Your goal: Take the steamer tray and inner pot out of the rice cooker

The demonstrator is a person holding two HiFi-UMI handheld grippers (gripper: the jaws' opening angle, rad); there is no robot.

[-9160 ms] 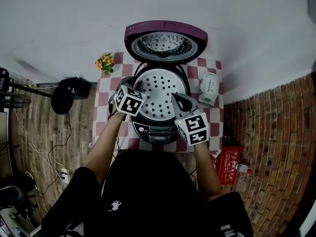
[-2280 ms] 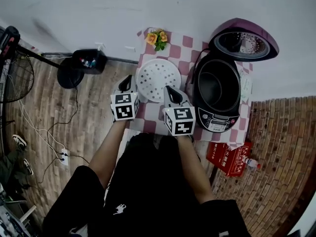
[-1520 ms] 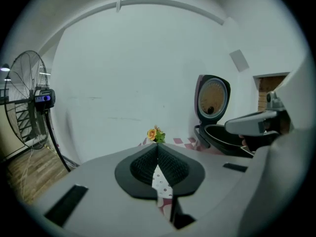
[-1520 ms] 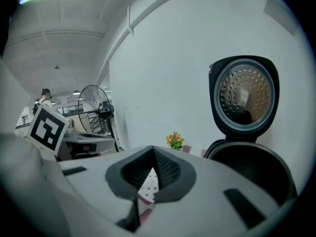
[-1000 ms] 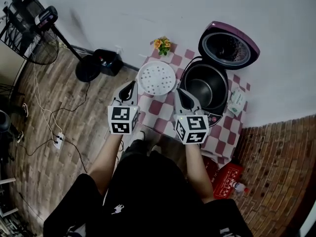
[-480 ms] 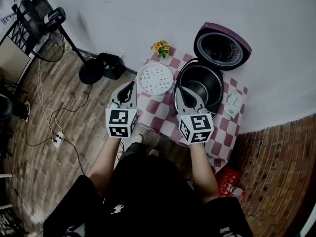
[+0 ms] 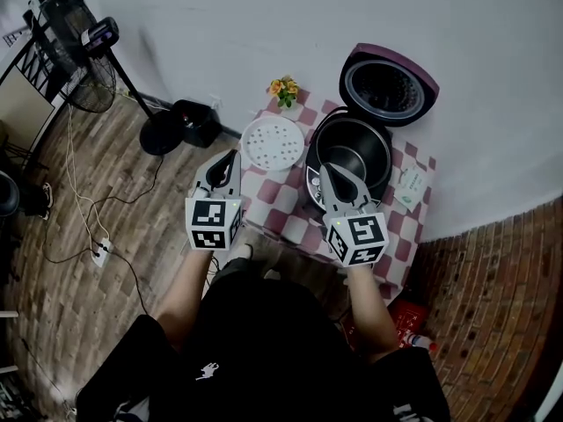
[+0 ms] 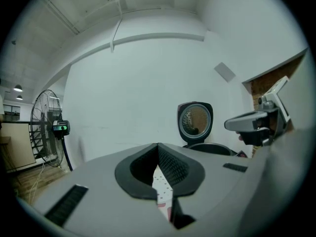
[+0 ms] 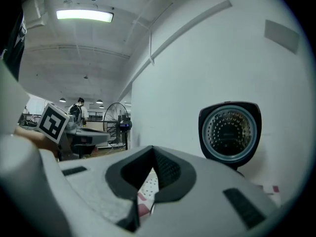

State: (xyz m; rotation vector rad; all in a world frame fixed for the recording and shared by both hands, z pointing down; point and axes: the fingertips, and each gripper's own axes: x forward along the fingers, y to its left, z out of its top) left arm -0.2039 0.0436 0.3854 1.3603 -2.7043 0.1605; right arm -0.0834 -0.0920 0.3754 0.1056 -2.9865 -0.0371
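The purple rice cooker (image 7: 310,183) stands open on the checkered table (image 7: 274,202), its lid (image 7: 388,84) tipped back. The dark inner pot (image 7: 350,154) sits inside it. The white perforated steamer tray (image 7: 273,141) lies flat on the table to the cooker's left. My left gripper (image 7: 233,156) hovers shut and empty by the tray's near-left edge. My right gripper (image 7: 325,170) is shut and empty over the cooker's front rim. In the left gripper view the shut jaws (image 8: 158,154) point towards the lid (image 8: 195,120). In the right gripper view the shut jaws (image 9: 153,157) face the lid (image 9: 229,131).
A small pot of orange flowers (image 7: 281,88) stands at the table's far-left corner, and a white packet (image 7: 408,186) lies right of the cooker. A standing fan (image 7: 84,47) with its black base (image 7: 185,121) is on the wooden floor at left, with cables nearby. A white wall runs behind the table.
Both grippers have risen and drifted right towards the cooker, and the right one now hangs over its front rim. The jaws stayed shut and the tray lies still.
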